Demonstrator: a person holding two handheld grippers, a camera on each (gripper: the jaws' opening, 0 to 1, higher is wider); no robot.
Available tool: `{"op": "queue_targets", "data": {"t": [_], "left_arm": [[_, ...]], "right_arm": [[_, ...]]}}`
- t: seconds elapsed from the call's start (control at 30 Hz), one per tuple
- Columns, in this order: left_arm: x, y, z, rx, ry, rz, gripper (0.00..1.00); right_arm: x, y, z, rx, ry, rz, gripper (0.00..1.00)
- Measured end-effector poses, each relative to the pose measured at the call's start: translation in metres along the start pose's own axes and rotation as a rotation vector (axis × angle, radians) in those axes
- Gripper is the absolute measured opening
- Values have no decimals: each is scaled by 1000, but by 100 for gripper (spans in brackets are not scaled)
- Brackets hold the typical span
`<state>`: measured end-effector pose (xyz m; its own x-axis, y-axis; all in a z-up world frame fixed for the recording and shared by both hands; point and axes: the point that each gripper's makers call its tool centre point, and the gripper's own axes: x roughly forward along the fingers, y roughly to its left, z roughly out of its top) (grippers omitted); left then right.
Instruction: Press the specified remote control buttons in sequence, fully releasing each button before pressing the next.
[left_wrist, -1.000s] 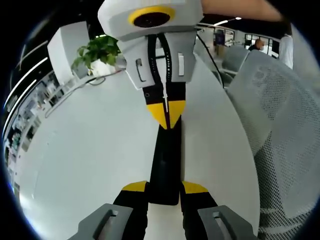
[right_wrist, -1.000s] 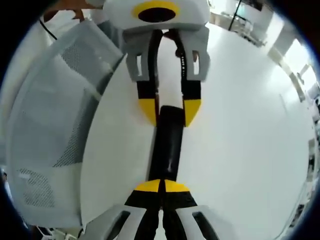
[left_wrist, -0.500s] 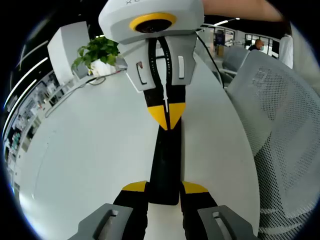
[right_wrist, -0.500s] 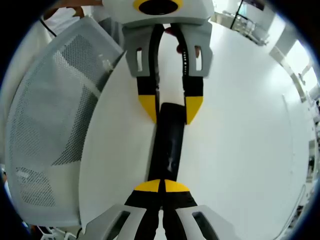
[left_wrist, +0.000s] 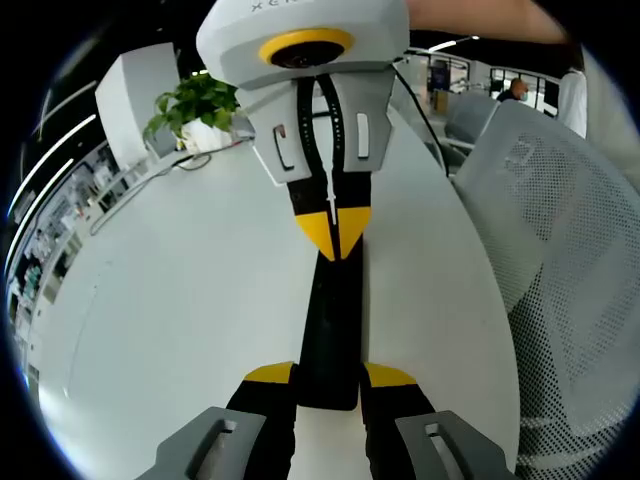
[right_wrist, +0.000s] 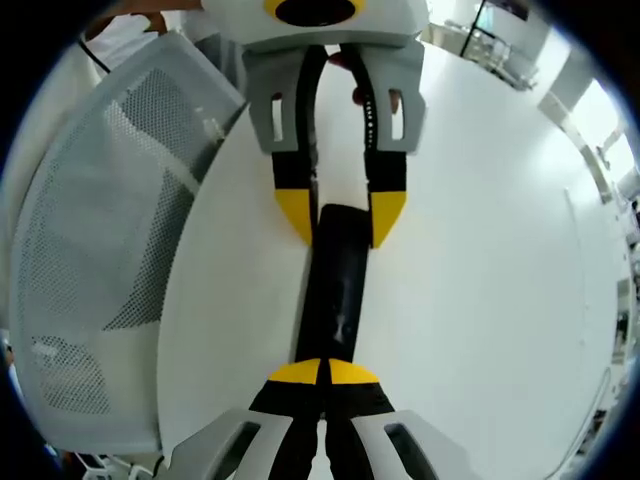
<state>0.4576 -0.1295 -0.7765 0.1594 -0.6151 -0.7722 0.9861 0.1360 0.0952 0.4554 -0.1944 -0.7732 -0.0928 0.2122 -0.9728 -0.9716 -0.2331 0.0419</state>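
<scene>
A long black remote control (left_wrist: 330, 320) lies on the white table (left_wrist: 180, 330). My left gripper (left_wrist: 328, 375) is shut on its near end, one yellow tip on each side. From the far side comes my right gripper (left_wrist: 331, 228), its yellow tips shut together and resting on the remote's top face. In the right gripper view the remote (right_wrist: 335, 290) runs away from my shut right gripper (right_wrist: 321, 373) towards the left gripper (right_wrist: 340, 215), which clasps the far end. The buttons are too dark to make out.
A grey mesh chair (left_wrist: 560, 260) stands close to the table's curved edge (left_wrist: 490, 300) and appears again as the chair (right_wrist: 100, 230) in the right gripper view. A potted plant (left_wrist: 195, 100) and a cable (left_wrist: 150, 175) sit at the table's far end.
The right gripper view has shifted slightly over the last second, so the chair looks a little larger. The remote and the left gripper's hold on it stay as they were.
</scene>
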Motion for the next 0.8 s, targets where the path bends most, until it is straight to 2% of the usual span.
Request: {"op": "queue_targets", "data": {"t": [0.8], "left_arm": [[0,0,0,6,3,-6,24]], "right_arm": [[-12,-5,-2,18,-25,-20,0]]}}
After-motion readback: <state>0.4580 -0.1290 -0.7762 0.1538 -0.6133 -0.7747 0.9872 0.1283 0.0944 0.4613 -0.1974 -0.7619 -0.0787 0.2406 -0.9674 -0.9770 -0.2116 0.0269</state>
